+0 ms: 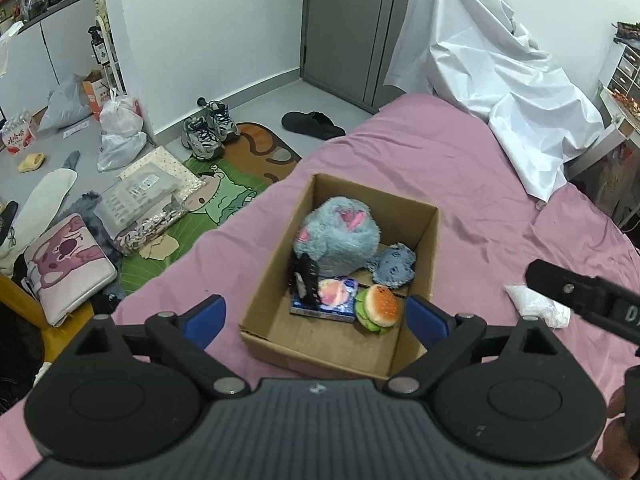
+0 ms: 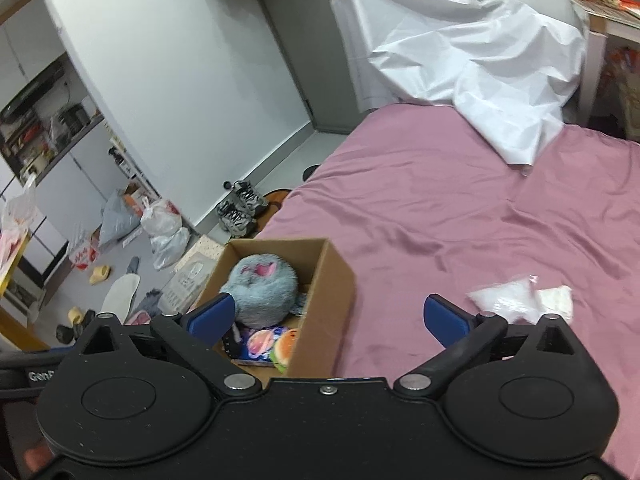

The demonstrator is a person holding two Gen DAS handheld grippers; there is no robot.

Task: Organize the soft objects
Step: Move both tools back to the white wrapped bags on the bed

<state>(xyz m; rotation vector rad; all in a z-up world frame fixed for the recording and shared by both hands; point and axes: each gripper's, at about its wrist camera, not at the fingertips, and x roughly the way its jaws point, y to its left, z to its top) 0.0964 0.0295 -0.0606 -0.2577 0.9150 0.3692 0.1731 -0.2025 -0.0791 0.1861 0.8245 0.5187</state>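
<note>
An open cardboard box sits on the pink bed. In it lie a large grey-blue fluffy plush, a small blue plush, a burger plush, a black brush-like item and a blue packet with a pink round thing. My left gripper is open and empty, hovering over the box's near end. My right gripper is open and empty above the box's right wall. A white soft packet lies on the bed beside the right fingertip; it also shows in the left wrist view.
A crumpled white sheet covers the bed's far end. On the floor to the left lie sneakers, a black slipper, plastic bags, a cartoon mat and cushions. The right gripper's body shows at the right edge.
</note>
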